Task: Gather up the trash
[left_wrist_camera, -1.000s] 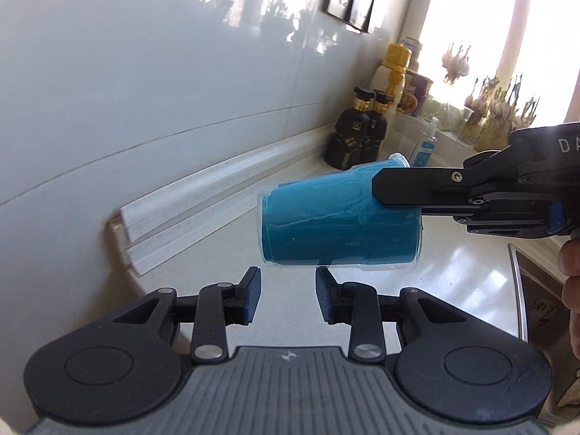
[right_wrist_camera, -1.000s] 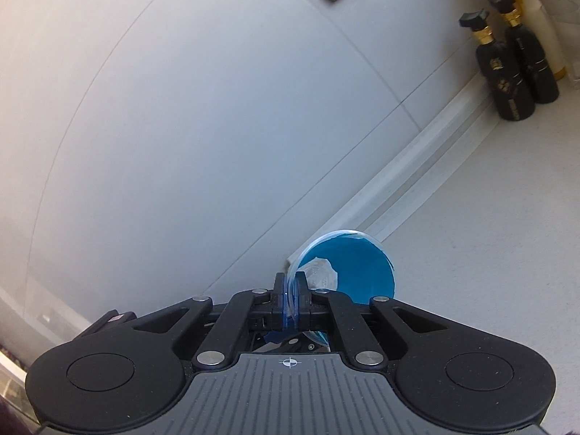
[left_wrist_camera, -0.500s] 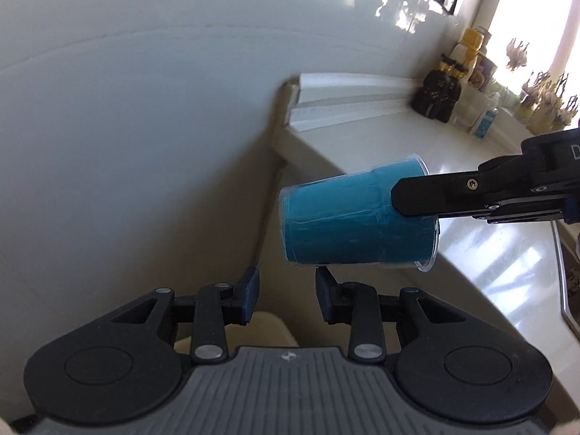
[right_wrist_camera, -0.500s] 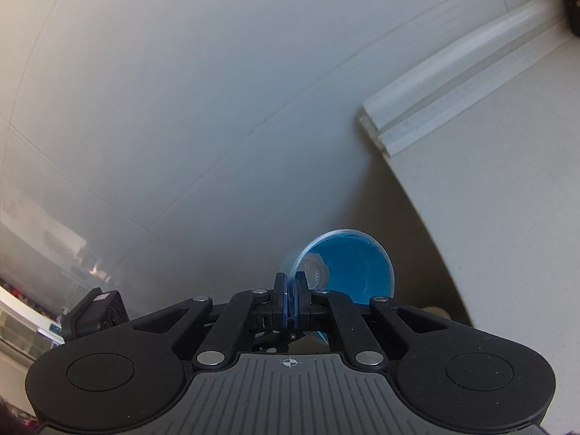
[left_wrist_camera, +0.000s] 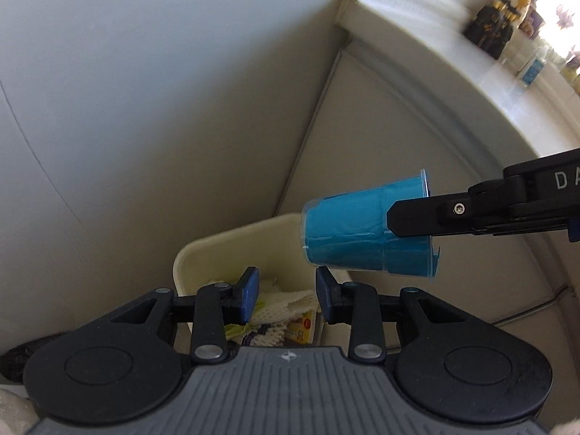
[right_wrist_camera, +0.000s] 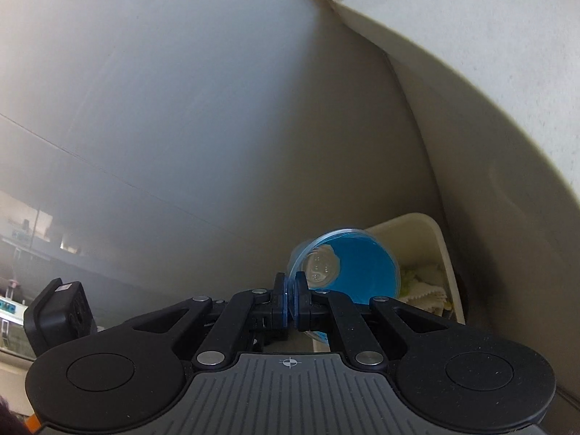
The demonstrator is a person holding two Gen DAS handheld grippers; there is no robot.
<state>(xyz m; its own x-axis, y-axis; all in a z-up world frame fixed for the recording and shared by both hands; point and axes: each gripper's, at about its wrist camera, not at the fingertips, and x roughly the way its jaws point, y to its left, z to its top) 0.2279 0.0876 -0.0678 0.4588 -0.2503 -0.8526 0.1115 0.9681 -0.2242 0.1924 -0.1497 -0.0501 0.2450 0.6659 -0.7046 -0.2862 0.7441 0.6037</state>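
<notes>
A blue plastic cup (left_wrist_camera: 366, 232) hangs on its side in the air, pinched at its rim by my right gripper (right_wrist_camera: 290, 299), which is shut on the cup wall. In the right wrist view the cup's blue inside (right_wrist_camera: 359, 272) faces me. Below it stands a cream trash bin (left_wrist_camera: 224, 250) holding white netting and wrappers; the same bin (right_wrist_camera: 440, 239) shows behind the cup. My left gripper (left_wrist_camera: 286, 295) is open with nothing between its fingers, hovering over the bin, just left of and below the cup.
A pale wall fills the left of both views. The cream cabinet side (left_wrist_camera: 417, 137) and the countertop edge (right_wrist_camera: 471, 54) rise at the right. Dark bottles (left_wrist_camera: 493, 32) stand far back on the counter. A cable (left_wrist_camera: 525, 311) runs low at the right.
Both grippers have dropped from the countertop level down past its edge, the cup going with the right one. The trash bin has come into view under them.
</notes>
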